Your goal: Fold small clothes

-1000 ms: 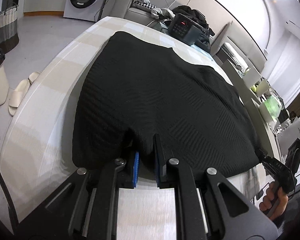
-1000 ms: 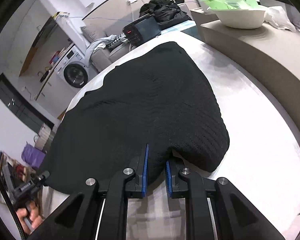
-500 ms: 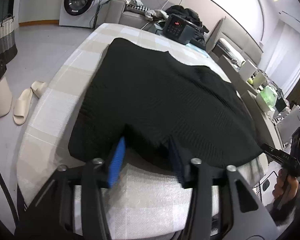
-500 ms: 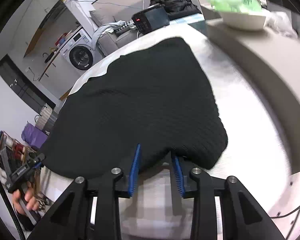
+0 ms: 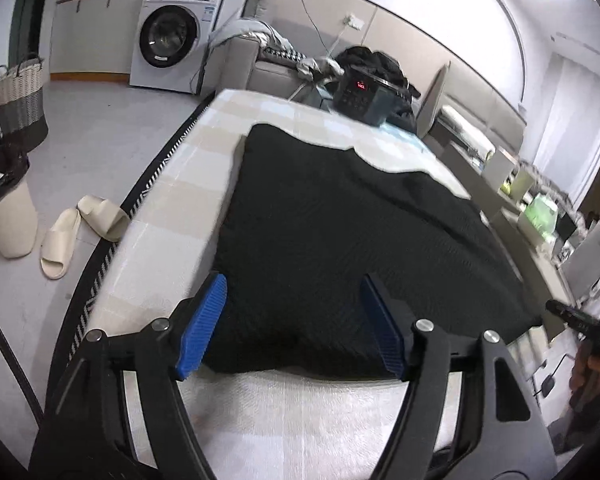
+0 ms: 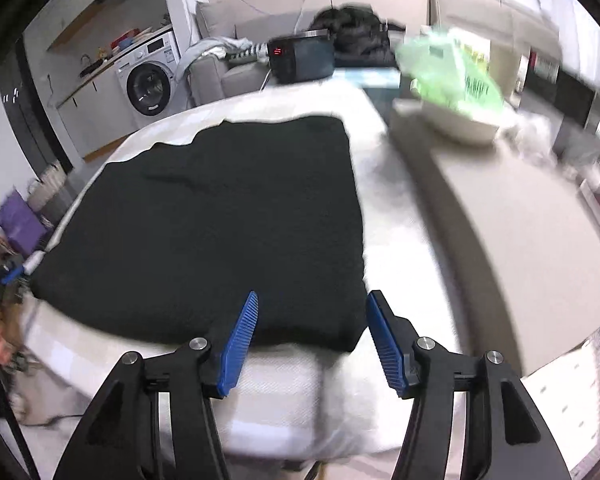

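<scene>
Lying flat on the checked tabletop: black knitted garment, folded, near edge close to the front rim. Hovering above that near edge: left hand-held gripper, jaws opening, blue pads clear of the fabric, gripping nothing. Hovering at the near right corner: right hand-held gripper, jaws likewise opening, empty. Standing at the far end: dark appliance.

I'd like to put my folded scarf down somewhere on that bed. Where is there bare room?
Free: the checked strip of bedcover left of the black garment, the pale band at the near edge, and the strip beside the beige ledge. Crowded: the far end, by the black appliance.
</scene>
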The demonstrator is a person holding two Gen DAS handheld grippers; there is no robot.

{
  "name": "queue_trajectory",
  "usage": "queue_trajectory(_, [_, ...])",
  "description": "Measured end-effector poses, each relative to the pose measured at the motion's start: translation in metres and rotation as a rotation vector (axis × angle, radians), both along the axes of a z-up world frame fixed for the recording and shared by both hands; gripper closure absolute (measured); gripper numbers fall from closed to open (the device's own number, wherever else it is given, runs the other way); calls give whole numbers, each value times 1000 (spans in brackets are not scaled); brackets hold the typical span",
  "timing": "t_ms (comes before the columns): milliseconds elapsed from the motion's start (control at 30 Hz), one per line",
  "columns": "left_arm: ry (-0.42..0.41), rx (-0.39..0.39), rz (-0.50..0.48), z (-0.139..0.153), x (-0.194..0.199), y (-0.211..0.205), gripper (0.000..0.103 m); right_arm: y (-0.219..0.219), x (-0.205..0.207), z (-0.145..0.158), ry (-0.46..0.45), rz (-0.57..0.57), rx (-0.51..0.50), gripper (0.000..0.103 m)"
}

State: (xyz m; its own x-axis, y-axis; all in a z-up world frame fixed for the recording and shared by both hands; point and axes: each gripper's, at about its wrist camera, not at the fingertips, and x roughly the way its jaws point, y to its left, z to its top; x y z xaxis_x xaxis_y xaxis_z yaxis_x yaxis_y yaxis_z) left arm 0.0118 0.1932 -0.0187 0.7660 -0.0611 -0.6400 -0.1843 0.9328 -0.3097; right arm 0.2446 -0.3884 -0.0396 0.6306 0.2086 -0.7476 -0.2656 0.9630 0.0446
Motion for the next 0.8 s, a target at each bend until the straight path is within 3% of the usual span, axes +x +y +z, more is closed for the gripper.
queue_trajectory(100, [18,-9,-48,-15,11,-9,37,22,2,-13,-2,75,11,57])
queue_trajectory(300, [85,75,-74,-39,16,-14,37,37,3,-42,18,151,-67,58])
queue_trajectory(433, [66,-57,-76,-36,16,3,37,16,8,-40,42,78,-63,58])
queue_trajectory(500, [39,-110,-48,-29,19,15,37,8,12,-32,59,61,-5,58])
queue_trajectory(567, [8,-80,-2,-21,25,22,36,3,20,-23,55,51,57,56])
queue_trajectory(700, [-43,-22,37,-3,50,30,23,1,53,-5,29,-3,164,43])
queue_trajectory(800, [-59,12,57,10,78,35,20,3,84,3,40,-53,220,37])
